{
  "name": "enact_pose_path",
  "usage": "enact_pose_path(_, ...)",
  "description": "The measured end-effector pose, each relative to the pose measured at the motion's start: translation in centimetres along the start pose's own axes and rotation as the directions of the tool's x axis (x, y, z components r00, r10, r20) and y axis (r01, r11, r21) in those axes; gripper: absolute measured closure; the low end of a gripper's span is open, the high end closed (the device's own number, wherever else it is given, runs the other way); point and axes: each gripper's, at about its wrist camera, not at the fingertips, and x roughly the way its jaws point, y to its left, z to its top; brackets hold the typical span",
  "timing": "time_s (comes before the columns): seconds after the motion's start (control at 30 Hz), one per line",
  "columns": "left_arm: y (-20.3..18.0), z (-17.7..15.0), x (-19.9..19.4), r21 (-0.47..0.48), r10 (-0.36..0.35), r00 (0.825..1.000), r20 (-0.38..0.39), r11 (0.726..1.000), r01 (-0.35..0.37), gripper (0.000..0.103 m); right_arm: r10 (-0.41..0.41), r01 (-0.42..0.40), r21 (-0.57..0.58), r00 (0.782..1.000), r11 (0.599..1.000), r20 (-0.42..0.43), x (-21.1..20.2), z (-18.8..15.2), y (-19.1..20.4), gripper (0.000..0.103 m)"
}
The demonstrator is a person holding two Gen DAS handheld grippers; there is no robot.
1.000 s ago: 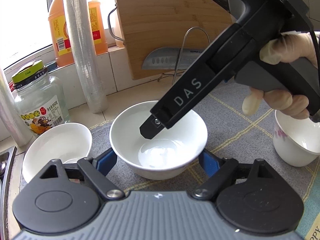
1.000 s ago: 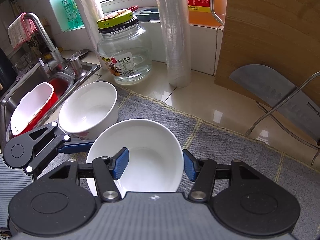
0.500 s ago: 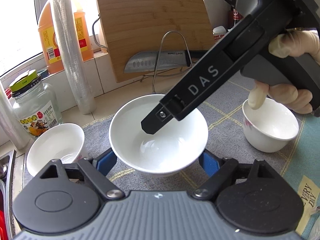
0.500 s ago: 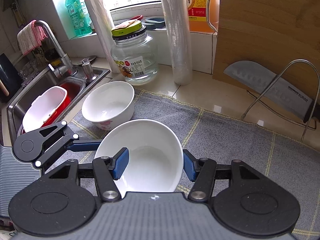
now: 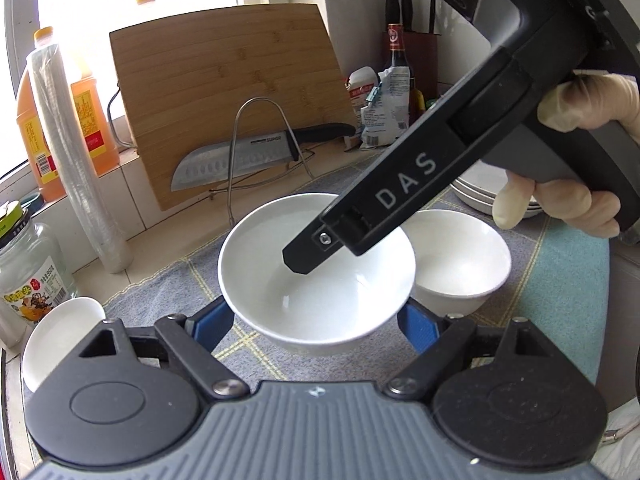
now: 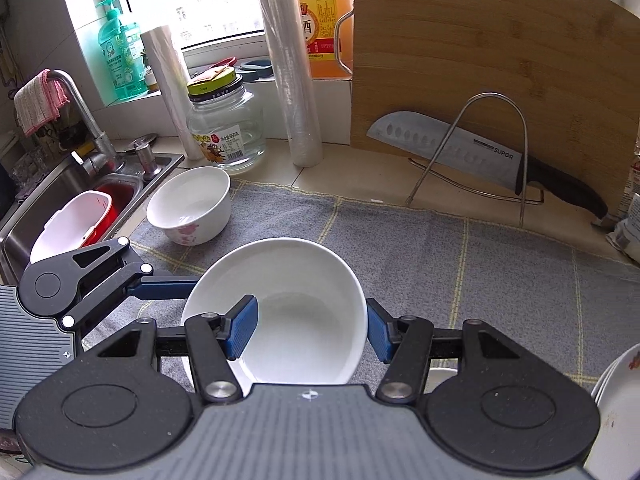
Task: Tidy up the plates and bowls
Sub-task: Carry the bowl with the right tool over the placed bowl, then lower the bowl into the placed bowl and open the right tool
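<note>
A plain white bowl (image 5: 316, 280) hangs above the grey mat (image 6: 440, 248), held from two sides. My left gripper (image 5: 314, 326) clamps its lower sides between the blue pads (image 5: 212, 326). My right gripper (image 6: 308, 332) is shut on the bowl's (image 6: 292, 320) wall, one pad (image 6: 240, 328) inside and the other outside. Its black finger (image 5: 304, 256) reaches into the bowl in the left wrist view. A second white bowl (image 5: 460, 268) stands just right of the held one. A flowered bowl (image 6: 190, 208) sits on the mat by the sink. Stacked white plates (image 5: 480, 196) lie at the right.
A bamboo cutting board (image 6: 480, 72) leans at the back behind a knife (image 6: 460, 148) on a wire rack. A glass jar (image 6: 226, 132), film rolls (image 6: 296, 80) and an oil bottle (image 6: 320, 20) line the back. The sink (image 6: 48, 200) with a red basin lies left.
Both grippers have carried the bowl to the right and slightly up off the mat. The flowered bowl has fallen behind on the left; the second white bowl and the plates have come closer.
</note>
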Motion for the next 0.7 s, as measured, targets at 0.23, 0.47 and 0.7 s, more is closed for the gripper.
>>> enact_pose_path(0.23, -2.4, 1.0, 0.3, 0.042, -0.062, 0.998, 0.011, 0.997, 0.061, 0.015, -0.059, 0.058, 0.050, 0.998, 0.997, 0.019, -2.6, -2.2, -1.7, 0.040)
enact_pose_path(0.47, -4.5, 2.3, 0.7, 0.076, -0.106, 0.994, 0.027, 0.992, 0.104, 0.015, -0.105, 0.102, 0.085, 0.994, 0.991, 0.032, -4.7, -3.3, -3.4, 0.040)
enact_pose_path(0.7, -5.9, 3.2, 1.9, 0.084, -0.139, 0.990, 0.024, 0.987, 0.137, 0.015, -0.140, 0.136, 0.109, 0.990, 0.985, 0.033, -5.7, -4.2, -5.0, 0.040)
